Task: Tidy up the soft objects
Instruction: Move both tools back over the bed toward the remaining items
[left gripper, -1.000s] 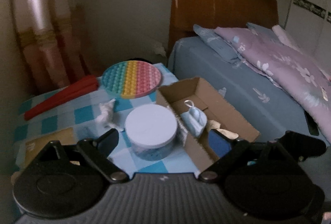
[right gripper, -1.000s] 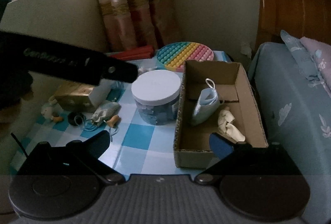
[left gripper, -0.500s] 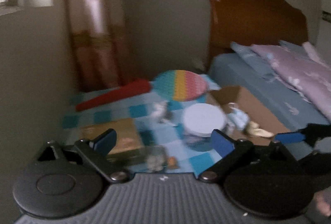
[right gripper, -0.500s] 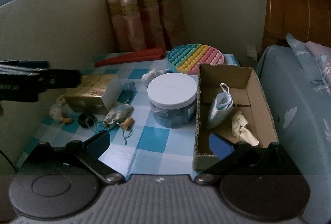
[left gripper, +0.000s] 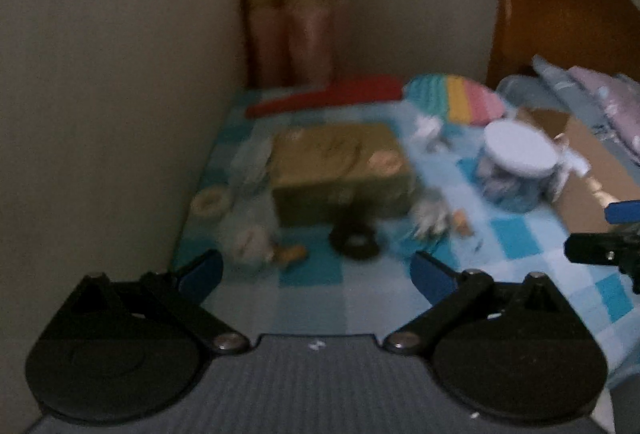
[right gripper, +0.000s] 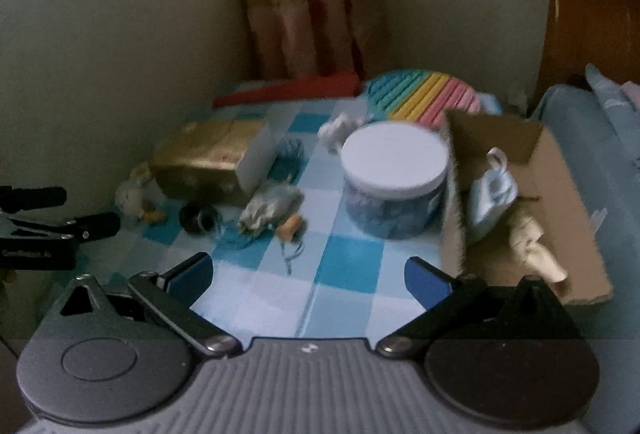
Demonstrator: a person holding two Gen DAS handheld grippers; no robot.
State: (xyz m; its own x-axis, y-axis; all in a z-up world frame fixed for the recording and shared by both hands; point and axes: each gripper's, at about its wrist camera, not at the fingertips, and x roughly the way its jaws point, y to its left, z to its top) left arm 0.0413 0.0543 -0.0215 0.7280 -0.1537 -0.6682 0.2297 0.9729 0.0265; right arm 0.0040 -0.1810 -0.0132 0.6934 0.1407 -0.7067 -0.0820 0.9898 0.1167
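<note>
A cardboard box [right gripper: 556, 169] stands at the table's right and holds a light blue soft item [right gripper: 494, 193] and a cream soft toy [right gripper: 532, 246]. Loose soft items lie on the checked cloth: a small plush duck [right gripper: 134, 195] at the left, a grey-blue pouch [right gripper: 270, 207], a white soft lump [right gripper: 340, 127]. My left gripper [left gripper: 316, 274] is open and empty above the table's near left, with the duck [left gripper: 252, 246] just ahead. My right gripper [right gripper: 308, 274] is open and empty above the near edge.
A white-lidded jar [right gripper: 394, 177] stands beside the box. A gold box [right gripper: 212, 161], a black ring [right gripper: 198, 220], a rainbow pop mat [right gripper: 424, 101] and a red flat object [right gripper: 288, 89] lie on the table. Walls bound the left and back. A bed [right gripper: 600, 161] is at the right.
My left gripper swung left, from the jar and box toward the table's left side. My right gripper drew back slightly and turned left. Both stayed open.
</note>
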